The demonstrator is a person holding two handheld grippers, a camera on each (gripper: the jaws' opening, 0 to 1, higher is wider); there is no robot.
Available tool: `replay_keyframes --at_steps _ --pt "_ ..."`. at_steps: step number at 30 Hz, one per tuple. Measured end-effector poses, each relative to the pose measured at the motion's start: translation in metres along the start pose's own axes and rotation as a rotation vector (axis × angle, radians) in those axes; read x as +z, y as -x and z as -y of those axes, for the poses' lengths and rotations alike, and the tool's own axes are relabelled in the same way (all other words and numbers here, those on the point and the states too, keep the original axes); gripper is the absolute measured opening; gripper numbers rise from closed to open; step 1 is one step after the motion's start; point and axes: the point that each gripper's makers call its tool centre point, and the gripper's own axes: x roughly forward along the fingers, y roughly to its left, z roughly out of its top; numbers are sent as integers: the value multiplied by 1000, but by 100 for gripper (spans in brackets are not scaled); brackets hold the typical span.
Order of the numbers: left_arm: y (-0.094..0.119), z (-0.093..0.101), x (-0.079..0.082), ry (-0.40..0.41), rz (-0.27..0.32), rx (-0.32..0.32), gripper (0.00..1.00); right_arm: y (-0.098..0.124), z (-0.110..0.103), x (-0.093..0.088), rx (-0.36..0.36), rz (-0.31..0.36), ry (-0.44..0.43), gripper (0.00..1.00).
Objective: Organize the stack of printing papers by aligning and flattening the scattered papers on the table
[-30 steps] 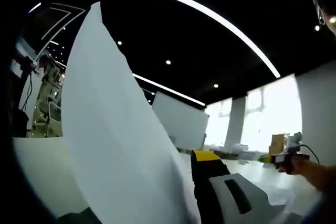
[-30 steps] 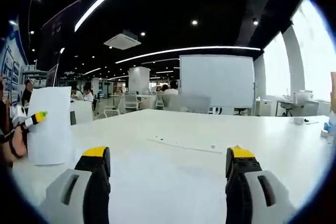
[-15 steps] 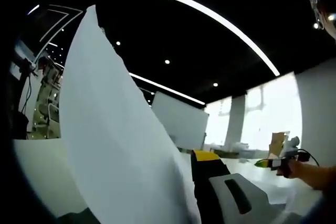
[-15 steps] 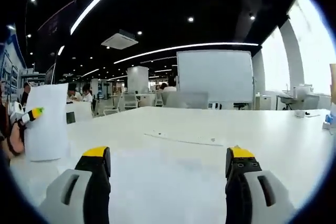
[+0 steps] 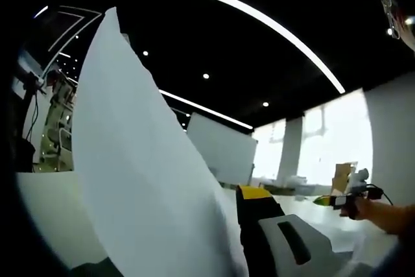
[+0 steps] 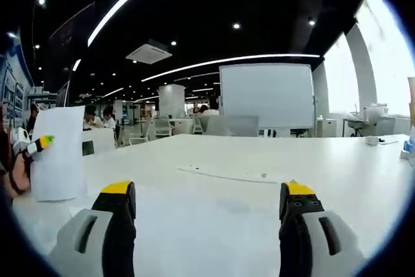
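A: Paper, item one. Location?

B: Left gripper, clamped on the sheet. One yellow-tipped jaw shows just right of it; the other is hidden behind the sheet. Paper rises upright from the jaws and curls toward the top.

A: Same sheet in the right gripper view?

B: Yes. Paper stands on edge at the far left of the table, lower edge at or near the top; contact cannot be told. Left gripper pinches its left edge, with a hand just behind.

A: Right gripper?

B: Jaws spread wide, nothing between them, low over bare table. In the left gripper view, right gripper sits well apart from the sheet, carried by a hand.

A: Other stock?

B: A thin flat sheet lies mid-table, ahead of the right jaws. A whiteboard and chairs stand beyond the far edge.

A: Risks?

B: Judged only. Held by one edge, the sheet could buckle or crease if lowered fast. A loose pinch may let it slide out. Laid down skewed, it would not square with the flat sheet. The open right gripper could scuff or shove that flat sheet if it comes in too low.
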Motion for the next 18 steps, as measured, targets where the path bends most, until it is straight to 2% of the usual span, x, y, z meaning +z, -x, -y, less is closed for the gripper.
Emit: replay_keyframes --at_steps 18 --pt "0 2 0 -36 2 1 21 -6 9 -8 -21 -17 5 87"
